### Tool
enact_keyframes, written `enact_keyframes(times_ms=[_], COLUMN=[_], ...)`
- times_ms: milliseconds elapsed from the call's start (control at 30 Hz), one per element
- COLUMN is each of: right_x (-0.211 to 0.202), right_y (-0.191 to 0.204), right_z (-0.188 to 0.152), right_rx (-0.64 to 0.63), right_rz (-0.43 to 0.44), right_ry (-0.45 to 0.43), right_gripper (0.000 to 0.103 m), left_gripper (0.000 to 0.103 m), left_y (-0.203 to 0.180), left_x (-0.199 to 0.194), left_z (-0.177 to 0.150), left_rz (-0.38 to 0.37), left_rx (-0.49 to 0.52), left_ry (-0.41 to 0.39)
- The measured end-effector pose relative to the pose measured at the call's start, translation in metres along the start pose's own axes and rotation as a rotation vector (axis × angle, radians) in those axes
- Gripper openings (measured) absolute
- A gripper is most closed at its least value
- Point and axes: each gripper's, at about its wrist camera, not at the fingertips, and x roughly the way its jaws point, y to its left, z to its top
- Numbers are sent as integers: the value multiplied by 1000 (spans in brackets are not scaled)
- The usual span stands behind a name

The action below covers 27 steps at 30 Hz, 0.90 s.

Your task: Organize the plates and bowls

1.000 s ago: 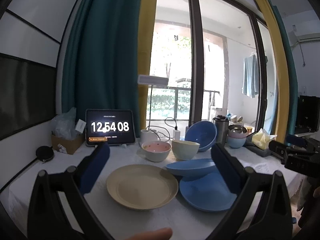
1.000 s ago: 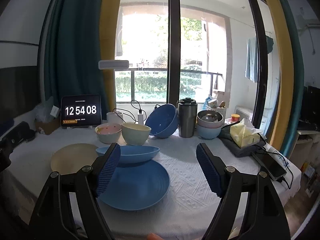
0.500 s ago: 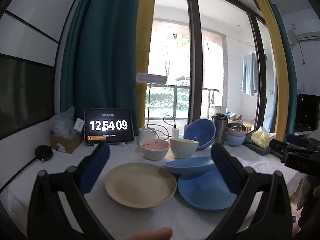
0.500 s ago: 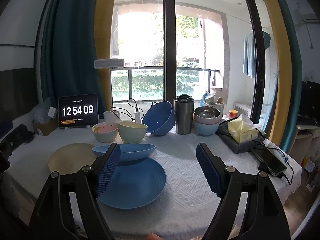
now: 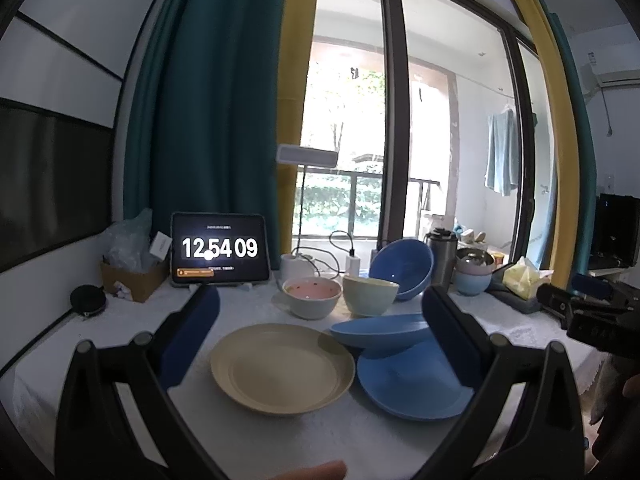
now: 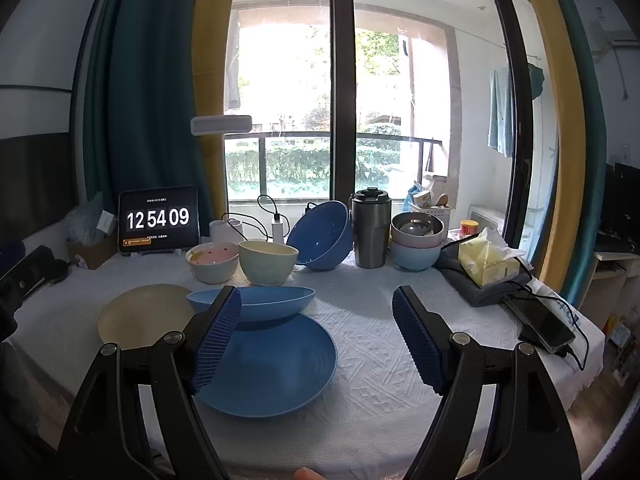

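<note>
2 wide-open, empty grippers, left gripper point(image 5: 320, 320) and right gripper point(image 6: 316, 336), have edged slightly nearer the blue plate point(image 6: 272, 364); nothing stacked yet.

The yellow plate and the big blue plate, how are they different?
The yellow plate is pale cream; the big blue plate is blue. The yellow plate lies bare, while a shallow blue dish rests tilted on the blue plate's far edge. The blue plate looks a bit wider, though the fisheye makes that uncertain. Both are round, empty and sit on the white tablecloth.
</note>
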Motion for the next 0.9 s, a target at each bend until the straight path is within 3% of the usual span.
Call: enact_keyframes(times_ms=[900], right_x=[5], right_y=[0], right_z=[-3], right_rx=[2], right_rz=[6], right_ry=[10], right_gripper=[81], left_gripper=[102], left_y=[5], left_x=[2], left_z=[-1], left_rz=[-9], left_rx=[-24], left_ry=[6])
